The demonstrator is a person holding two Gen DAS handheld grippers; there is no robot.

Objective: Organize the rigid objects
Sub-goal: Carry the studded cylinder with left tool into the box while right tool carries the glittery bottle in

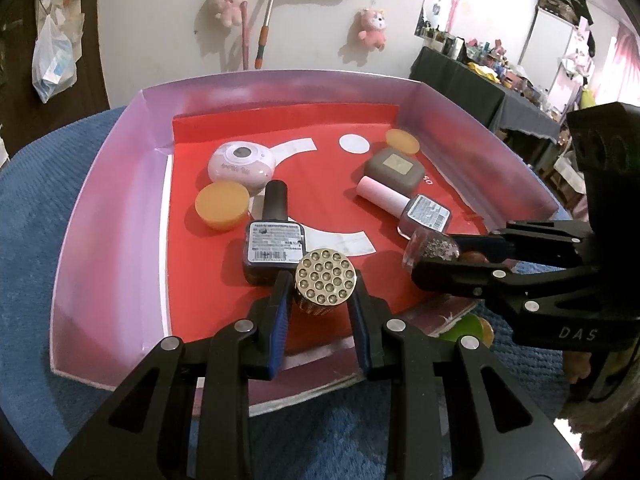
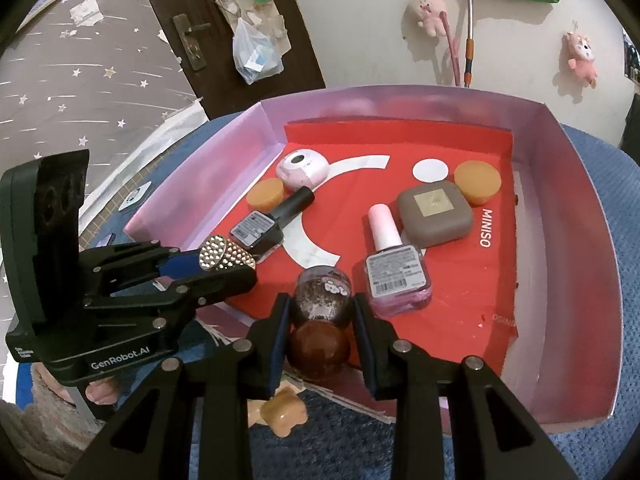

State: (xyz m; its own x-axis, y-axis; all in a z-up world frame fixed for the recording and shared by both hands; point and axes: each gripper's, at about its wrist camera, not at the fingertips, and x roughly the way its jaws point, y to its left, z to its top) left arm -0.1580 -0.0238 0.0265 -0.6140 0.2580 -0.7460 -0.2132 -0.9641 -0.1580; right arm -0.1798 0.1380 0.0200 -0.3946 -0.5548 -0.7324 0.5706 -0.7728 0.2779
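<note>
- Red paper is lining the floor of the pink box (image 1: 100,216), which is sitting on a blue cloth (image 1: 32,208).
- The left gripper (image 1: 322,292) is holding a studded gold cylinder (image 1: 325,282); its blue pads are pressing on both sides, and the cylinder is hanging over the near part of the red floor.
- The right gripper (image 2: 322,320) is gripping a glitter bottle (image 2: 322,294) with a round brown cap (image 2: 318,350); the jaws are closed on it over the near edge of the box.
- Inside the box, a dark bottle with a black cap (image 1: 272,240) is lying just beside the gold cylinder.
- A pink-capped bottle (image 2: 394,264) is lying near the glitter bottle, touching a grey-brown square case (image 2: 434,214).
- A pale pink oval device (image 1: 242,162) is resting at the far left, with an orange round lid (image 1: 221,206) just beside it.
- A second orange lid (image 2: 478,176) is lying at the far right, next to the square case.
- A tan bear-shaped piece (image 2: 282,414) is lying on the cloth outside the box, under the right gripper.
</note>
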